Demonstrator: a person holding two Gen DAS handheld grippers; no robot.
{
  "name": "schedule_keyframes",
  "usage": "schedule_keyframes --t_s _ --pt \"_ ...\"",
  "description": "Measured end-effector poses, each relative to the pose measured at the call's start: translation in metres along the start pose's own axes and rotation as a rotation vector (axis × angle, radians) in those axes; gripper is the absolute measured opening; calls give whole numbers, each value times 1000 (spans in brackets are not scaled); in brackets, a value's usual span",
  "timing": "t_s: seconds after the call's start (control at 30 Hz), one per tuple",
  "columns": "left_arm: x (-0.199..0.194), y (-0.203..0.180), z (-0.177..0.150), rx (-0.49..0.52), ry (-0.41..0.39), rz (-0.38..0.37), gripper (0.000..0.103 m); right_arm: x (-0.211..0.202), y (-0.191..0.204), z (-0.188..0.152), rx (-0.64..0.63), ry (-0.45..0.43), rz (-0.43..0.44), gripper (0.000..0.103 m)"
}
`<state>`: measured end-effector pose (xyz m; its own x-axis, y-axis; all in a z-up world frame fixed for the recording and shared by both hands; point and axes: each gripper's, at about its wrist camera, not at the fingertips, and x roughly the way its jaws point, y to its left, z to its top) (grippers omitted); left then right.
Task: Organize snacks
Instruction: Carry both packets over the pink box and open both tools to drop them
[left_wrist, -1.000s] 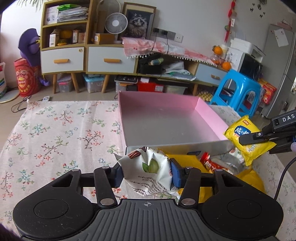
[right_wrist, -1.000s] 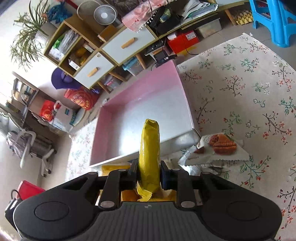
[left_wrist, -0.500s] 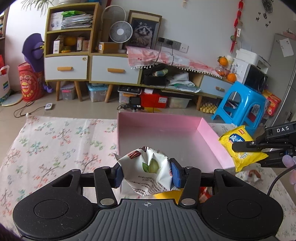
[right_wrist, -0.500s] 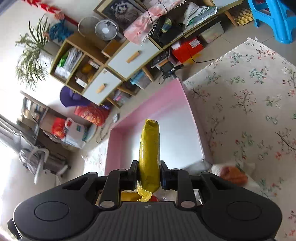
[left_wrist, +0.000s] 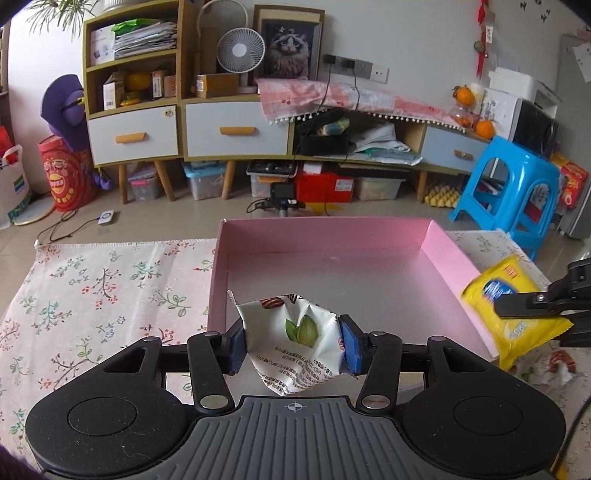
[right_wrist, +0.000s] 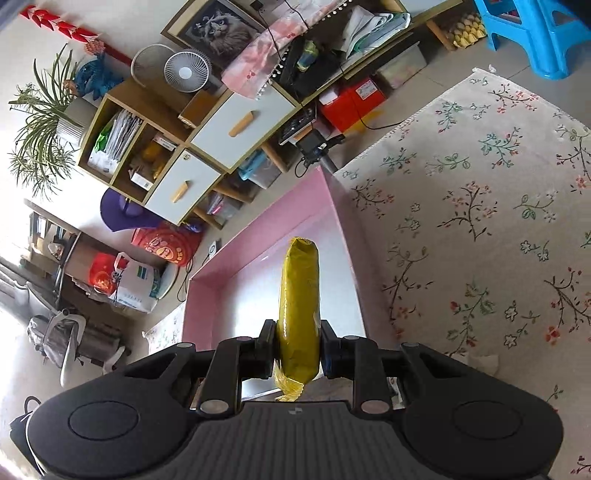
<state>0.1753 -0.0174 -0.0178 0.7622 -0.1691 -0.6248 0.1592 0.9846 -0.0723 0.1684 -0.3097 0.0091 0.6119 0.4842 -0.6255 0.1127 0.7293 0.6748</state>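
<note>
My left gripper (left_wrist: 291, 341) is shut on a white snack packet (left_wrist: 295, 343) printed with green nuts, held over the near edge of the open pink box (left_wrist: 448, 254). The box sits on a floral cloth (left_wrist: 92, 291) and its inside shows bare. My right gripper (right_wrist: 298, 349) is shut on a yellow snack bag (right_wrist: 298, 295), seen edge-on above the same pink box (right_wrist: 258, 229). In the left wrist view the yellow bag (left_wrist: 506, 310) hangs at the box's right wall, pinched by the right gripper's fingers (left_wrist: 532, 301).
A small red and white snack packet (left_wrist: 557, 363) lies on the cloth right of the box. Beyond the cloth's far edge are the floor, a blue stool (left_wrist: 513, 192) and a low cabinet (left_wrist: 236, 125). The cloth left of the box (left_wrist: 110, 288) holds nothing.
Both grippers have carried their packets forward, from beside the snack pile to over the pink box. The pile by the box's near wall has dropped out of view.
</note>
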Motion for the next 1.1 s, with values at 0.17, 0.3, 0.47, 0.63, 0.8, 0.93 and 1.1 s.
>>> schedule_keyframes --t_s 0.17,0.3,0.47,0.63,0.8,0.93,1.1 --pt "-3 4 0 -40 4 11 77 -6 -4 2 17 -19 -24 37" --pt "-12 8 1 -38 -2 14 86 -11 -6 4 47 -27 -5 53" --pt "-23 13 0 -45 11 7 90 -19 0 2 12 -35 -24 66" --pt "-36 18 -6 -51 23 -14 93 -24 6 -3 -27 -29 -29 73" --pt "-50 24 -17 -51 40 -24 94 -33 15 -12 -80 -34 -39 80" --pt "-62 31 -28 -62 62 -38 97 -41 20 -24 -134 -41 -56 83" --pt "-78 39 -46 -62 72 -46 98 -48 22 -42 -184 -56 -98 88"
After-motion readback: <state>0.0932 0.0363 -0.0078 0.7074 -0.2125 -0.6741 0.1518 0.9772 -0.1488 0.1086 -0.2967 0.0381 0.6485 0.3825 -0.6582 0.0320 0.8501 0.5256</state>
